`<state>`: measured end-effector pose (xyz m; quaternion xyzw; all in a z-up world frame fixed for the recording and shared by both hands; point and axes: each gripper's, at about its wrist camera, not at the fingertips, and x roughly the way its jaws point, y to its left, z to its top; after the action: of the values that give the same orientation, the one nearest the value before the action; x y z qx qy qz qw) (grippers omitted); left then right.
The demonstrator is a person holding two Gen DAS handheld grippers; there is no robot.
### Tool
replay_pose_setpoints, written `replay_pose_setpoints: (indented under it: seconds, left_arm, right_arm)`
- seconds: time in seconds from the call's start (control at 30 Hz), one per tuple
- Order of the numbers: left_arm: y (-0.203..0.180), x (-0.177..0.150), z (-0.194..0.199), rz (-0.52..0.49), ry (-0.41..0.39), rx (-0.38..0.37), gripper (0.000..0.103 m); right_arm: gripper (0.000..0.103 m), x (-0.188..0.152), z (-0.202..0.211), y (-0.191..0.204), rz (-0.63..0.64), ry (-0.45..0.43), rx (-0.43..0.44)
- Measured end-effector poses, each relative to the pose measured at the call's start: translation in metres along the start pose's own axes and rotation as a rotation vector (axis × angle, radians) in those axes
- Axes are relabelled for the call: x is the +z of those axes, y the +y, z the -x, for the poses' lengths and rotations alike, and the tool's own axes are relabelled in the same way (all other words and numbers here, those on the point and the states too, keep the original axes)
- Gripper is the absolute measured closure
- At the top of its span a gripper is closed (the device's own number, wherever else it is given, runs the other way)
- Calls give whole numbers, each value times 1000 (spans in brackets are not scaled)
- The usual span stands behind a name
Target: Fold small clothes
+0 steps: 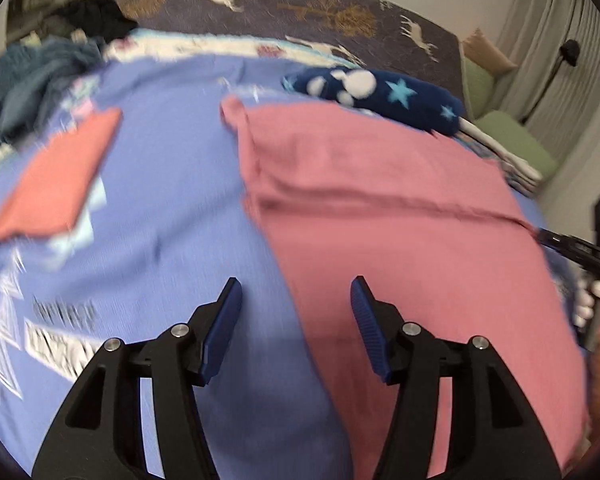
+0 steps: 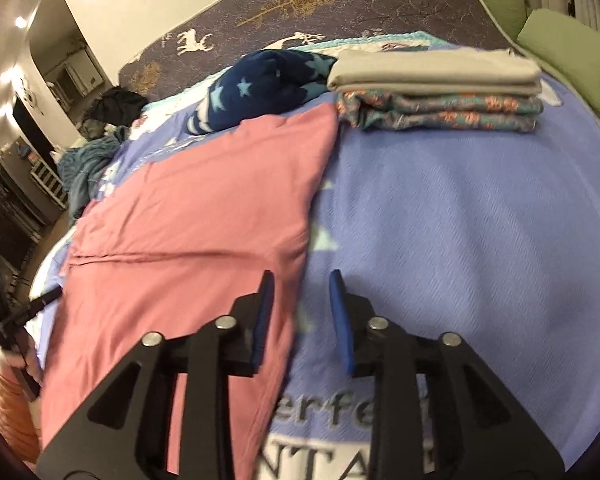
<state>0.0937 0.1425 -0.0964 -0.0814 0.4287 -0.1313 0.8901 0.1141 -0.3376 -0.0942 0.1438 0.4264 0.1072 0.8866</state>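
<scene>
One large pink cloth garment (image 2: 188, 216) spread on the periwinkle printed bed blanket (image 2: 480, 216), folding unfinished

Done: folded grey and floral stack (image 2: 440, 92) by the headboard, small folded salmon piece (image 1: 56, 176). Left gripper (image 1: 296, 292) fingers open over the pink garment's near edge; right gripper (image 2: 300, 284) fingers parted, gripping nothing

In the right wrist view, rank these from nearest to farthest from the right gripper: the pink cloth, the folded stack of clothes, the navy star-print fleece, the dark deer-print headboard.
From the right gripper:
1. pink cloth, directly at its left finger.
2. folded stack of clothes, ahead on the right, and navy star-print fleece, ahead left of centre: too close to call.
3. deer-print headboard, behind everything.
</scene>
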Motion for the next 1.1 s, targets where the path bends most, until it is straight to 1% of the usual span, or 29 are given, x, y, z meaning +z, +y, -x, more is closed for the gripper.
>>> replay_pose_setpoints:
  seconds: [0.07, 0.23, 0.37, 0.47, 0.57, 0.67, 0.8, 0.87, 0.9, 0.93, 1.1]
  left_arm:
    - [-2, -11, 5, -11, -1, -11, 44]
    - [-10, -35, 20, -11, 3, -95, 44]
    - [-21, -53, 30, -50, 5, -109, 44]
    - [-21, -63, 38, -46, 2, -130, 44]
    - [-20, -73, 46, -28, 1, -148, 44]
    - [-22, -85, 55, -36, 1, -159, 44]
    - [-27, -114, 75, -57, -10, -201, 44]
    - [-27, -126, 82, -53, -22, -222, 44]
    - [-26, -135, 88, -47, -30, -239, 44]
    - [-27, -141, 91, -42, -37, -249, 44]
    - [-25, -168, 111, -5, -34, -320, 44]
  right_arm:
    - [71, -11, 6, 2, -6, 10, 9]
    - [69, -30, 22, 5, -22, 16, 45]
    - [64, -53, 34, 10, -15, 29, 53]
    - [61, -71, 45, 11, -32, 25, 81]
    - [61, -88, 58, 11, -49, 17, 102]
    - [61, -109, 74, 11, -69, 12, 133]
    - [60, -141, 96, 14, -65, 8, 166]
    - [60, -156, 106, 16, -60, 8, 187]
    - [59, -156, 106, 16, -60, 8, 187]
    - [59, -164, 111, 17, -57, 5, 194]
    - [59, -190, 133, 15, -71, -2, 233]
